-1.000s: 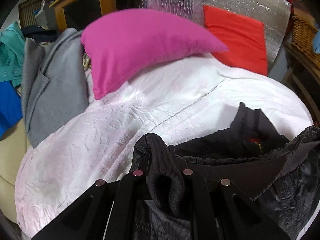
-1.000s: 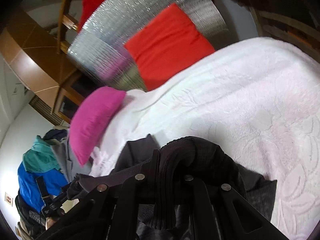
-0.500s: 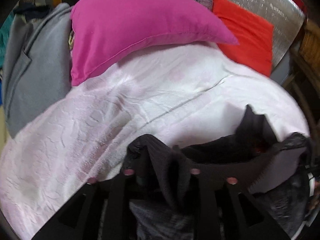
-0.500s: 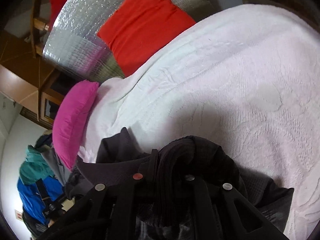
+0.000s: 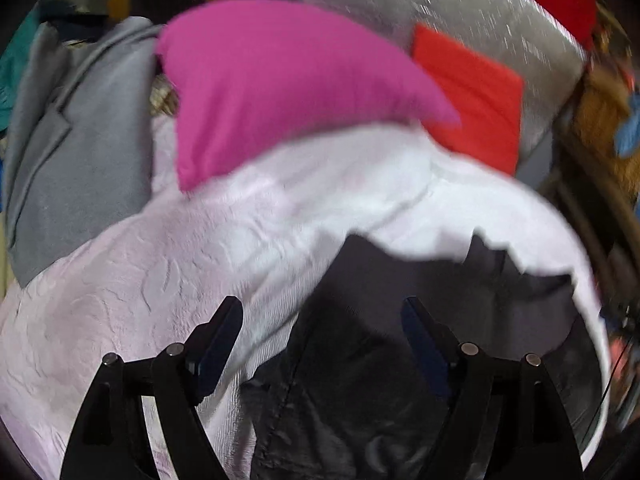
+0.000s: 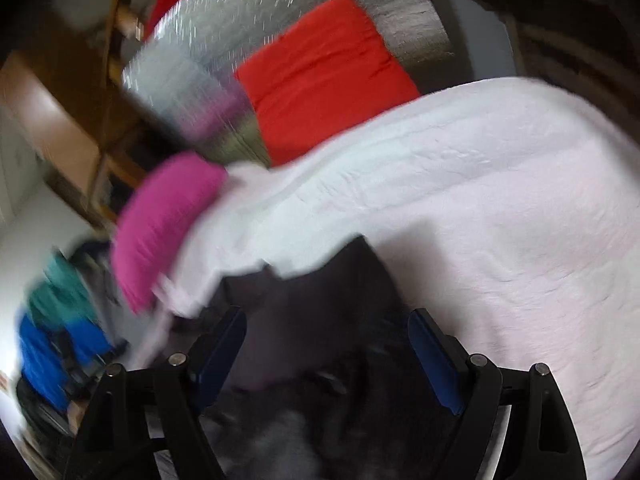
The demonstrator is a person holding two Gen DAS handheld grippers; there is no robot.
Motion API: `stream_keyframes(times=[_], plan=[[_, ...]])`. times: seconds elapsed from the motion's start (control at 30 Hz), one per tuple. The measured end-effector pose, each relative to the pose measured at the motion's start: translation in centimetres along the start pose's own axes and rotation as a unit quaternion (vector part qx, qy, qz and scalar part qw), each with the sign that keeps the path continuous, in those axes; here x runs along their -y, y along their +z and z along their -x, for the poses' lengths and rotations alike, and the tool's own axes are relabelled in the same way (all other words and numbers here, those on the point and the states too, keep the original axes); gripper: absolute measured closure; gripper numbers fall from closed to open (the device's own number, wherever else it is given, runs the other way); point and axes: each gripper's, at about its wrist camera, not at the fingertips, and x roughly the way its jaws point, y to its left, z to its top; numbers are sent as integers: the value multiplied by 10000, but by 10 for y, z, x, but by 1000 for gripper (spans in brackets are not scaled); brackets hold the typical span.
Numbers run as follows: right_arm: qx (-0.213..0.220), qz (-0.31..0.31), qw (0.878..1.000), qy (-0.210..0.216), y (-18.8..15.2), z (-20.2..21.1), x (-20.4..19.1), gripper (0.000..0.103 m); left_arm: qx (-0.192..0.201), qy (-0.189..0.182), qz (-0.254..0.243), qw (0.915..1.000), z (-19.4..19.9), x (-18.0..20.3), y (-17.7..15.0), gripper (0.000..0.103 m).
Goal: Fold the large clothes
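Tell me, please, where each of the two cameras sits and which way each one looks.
Left wrist: on the left gripper, looking forward and down over the dark garment on the white blanket; only its two opening fingers show, nothing pinched.
Right wrist: on the right gripper, aimed down at the same garment; again only opening fingers show.
Both share garment, blanket, pink pillow and red pillow.

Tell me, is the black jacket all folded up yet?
Not yet. The black jacket is laid on the white blanket. Both the left gripper and right gripper are opening, pads off the cloth. The blur hides any fold; tidying remains.
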Motion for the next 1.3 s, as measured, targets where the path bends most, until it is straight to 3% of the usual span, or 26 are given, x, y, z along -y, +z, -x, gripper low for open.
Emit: stream_keyframes(times=[0.13,0.23,0.27,0.3,0.33,0.37,0.43,0.53,0.63,0.73,0.8,0.83,0.87,0.93,1.03,1.1,1.17,1.2,1.23,1.3], plan=[[-293,379,9984,-307,-4,-21,7,19,-215,-111,-249,9994,-26,14,-5,21],[-410,546,9970,-365,-1,-38,4,20,-374,11,-462,9982,-42,24,-4,22],[-512,589,9963,-358,-1,-44,3,31,-426,82,-557,9975,-48,28,-4,26],[-674,679,9944,-438,-2,-52,1,46,-439,217,-684,9965,-52,32,-5,46],[-744,752,9926,-600,-3,-54,0,73,-530,420,-756,9948,-58,35,-6,56],[-808,801,9915,-624,-4,-56,0,81,-596,507,-752,9941,-61,33,-6,66],[-686,1074,9888,-781,-3,-46,-9,85,-577,466,-681,9949,-63,31,-4,76],[-187,1081,9889,-1002,9,-27,-7,87,-419,609,-578,9956,-64,26,0,80],[-526,554,9901,-1175,2,-56,24,87,-497,821,-462,9943,-82,19,-8,79],[-340,233,9928,-1122,-5,-58,29,84,-474,838,-329,9948,-83,16,-6,74],[-363,26,9941,-1022,-3,-53,33,73,-387,869,-392,9947,-76,19,-5,60],[-354,-2,9948,-953,-2,-51,33,61,-281,833,-416,9953,-69,21,-5,56],[-305,12,9954,-907,-2,-44,31,50,-192,815,-432,9955,-63,22,-4,56],[-194,53,9961,-862,-3,-37,29,40,-63,843,-428,9955,-52,27,-3,53],[-159,96,9967,-786,0,-37,23,36,113,815,-628,9946,-43,40,-2,41],[-186,234,9957,-874,4,-45,15,36,-12,861,-835,9928,-54,47,-3,40],[-379,360,9948,-869,5,-58,11,36,-285,1059,-951,9894,-73,49,-6,41],[-502,464,9941,-848,6,-65,8,46,-365,1037,-909,9898,-80,48,-7,55],[-568,590,9916,-997,5,-71,5,84,-388,1037,-876,9900,-82,46,-8,63],[-439,724,9890,-1213,4,-68,0,85,-338,1173,-799,9893,-84,43,-8,68]])
